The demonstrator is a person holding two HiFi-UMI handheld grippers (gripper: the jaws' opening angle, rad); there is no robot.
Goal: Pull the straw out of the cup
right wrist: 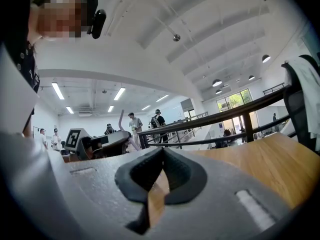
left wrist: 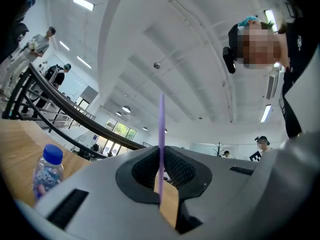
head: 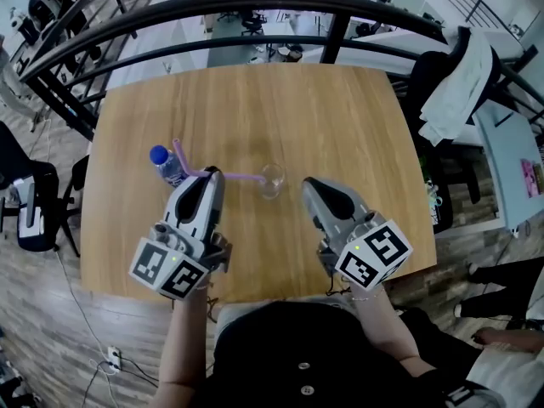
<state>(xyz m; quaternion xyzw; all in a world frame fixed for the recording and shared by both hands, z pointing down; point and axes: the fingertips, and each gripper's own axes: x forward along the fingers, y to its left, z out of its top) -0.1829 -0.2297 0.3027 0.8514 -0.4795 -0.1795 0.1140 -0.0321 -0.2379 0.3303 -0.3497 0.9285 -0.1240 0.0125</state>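
One straw (head: 245, 177), one cup (head: 272, 179), one bottle (head: 168, 167); left gripper (head: 211, 172) pinches straw.

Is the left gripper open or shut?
Shut on the straw: the left gripper pinches it between its pads, and it stands up between them.

readable text: none
left marker cube (head: 170, 266): black-white square patterns, no letters or digits
right marker cube (head: 374, 256): same, pattern only
bottle label (head: 172, 172): too small to read
pink sheet (head: 533, 177) at right edge: print blurred, unreadable
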